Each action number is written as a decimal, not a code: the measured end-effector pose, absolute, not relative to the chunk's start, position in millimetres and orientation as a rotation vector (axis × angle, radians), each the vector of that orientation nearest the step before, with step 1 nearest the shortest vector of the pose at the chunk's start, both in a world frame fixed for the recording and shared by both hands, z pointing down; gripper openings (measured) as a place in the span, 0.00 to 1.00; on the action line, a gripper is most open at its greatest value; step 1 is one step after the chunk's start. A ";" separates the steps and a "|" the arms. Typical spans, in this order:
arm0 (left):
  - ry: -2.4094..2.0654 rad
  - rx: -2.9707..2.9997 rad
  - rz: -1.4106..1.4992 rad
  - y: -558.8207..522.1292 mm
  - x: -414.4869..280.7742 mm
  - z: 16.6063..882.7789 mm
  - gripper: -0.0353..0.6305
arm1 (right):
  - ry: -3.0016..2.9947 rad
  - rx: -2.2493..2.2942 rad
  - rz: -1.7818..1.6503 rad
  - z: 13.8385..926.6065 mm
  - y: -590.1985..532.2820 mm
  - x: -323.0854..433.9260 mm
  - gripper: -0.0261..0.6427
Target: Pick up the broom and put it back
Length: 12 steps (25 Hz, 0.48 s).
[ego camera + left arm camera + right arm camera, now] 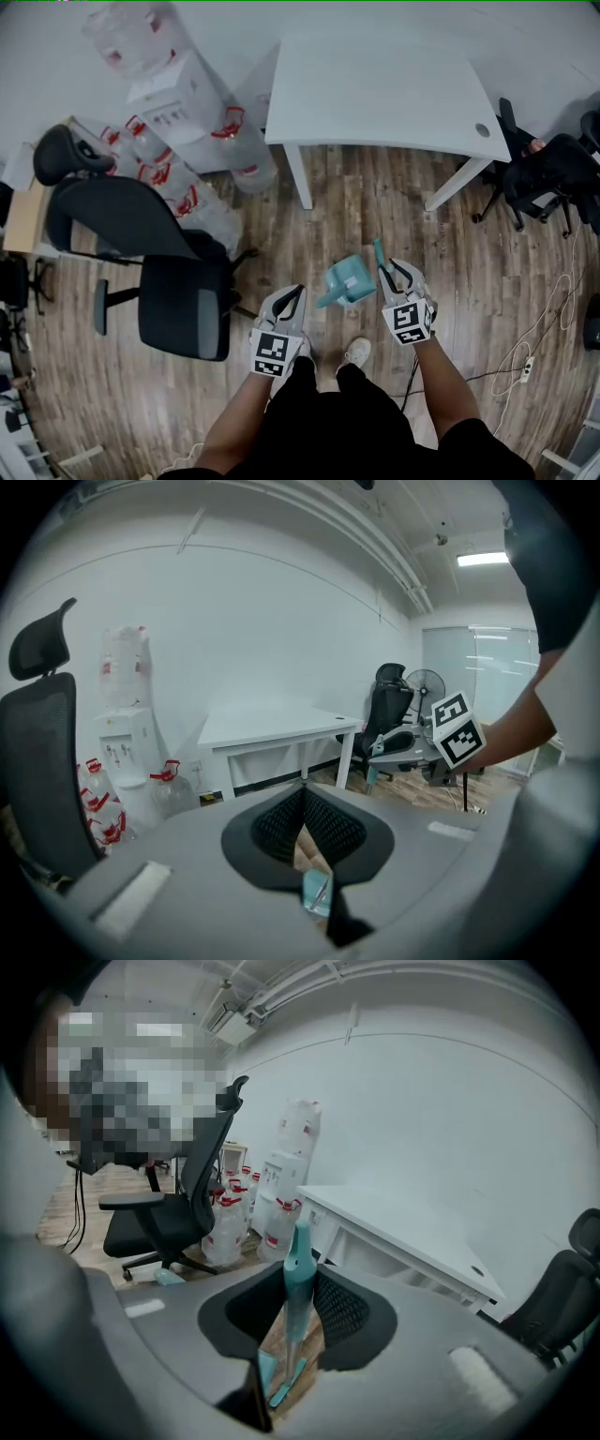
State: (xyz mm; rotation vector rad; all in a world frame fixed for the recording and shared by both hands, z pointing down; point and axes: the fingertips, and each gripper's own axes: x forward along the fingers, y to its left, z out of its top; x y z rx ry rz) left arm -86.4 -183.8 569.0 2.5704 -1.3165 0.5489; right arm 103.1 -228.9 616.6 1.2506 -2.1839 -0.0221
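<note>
My right gripper (386, 269) is shut on the broom's teal handle (378, 251), which stands roughly upright between its fingers. The right gripper view looks down that handle (298, 1269) to the broom head (284, 1389) near the wood floor. Just left of the broom, a teal dustpan (348, 280) rests on the floor. My left gripper (296, 292) hangs lower left of the dustpan, its jaws meeting at the tips with nothing held. Through the left gripper's (303, 787) jaws the dustpan (317, 891) shows below, and the right gripper (398, 750) is off to the right.
A white table (375, 84) stands ahead. A black office chair (164, 258) is close on the left, with water jugs and a dispenser (183, 103) behind it. Another chair (553, 173) stands at the right, and cables (525, 361) lie on the floor.
</note>
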 end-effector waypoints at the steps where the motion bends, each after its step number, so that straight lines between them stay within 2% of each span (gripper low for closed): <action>1: -1.318 2.591 0.566 -182.9 -85.5 570.0 0.08 | -2.178 1.245 -0.027 622.9 -229.2 102.1 0.19; 12: -1.334 2.531 0.640 -166.8 -101.2 594.5 0.08 | -2.074 1.201 0.003 699.4 -224.5 86.1 0.19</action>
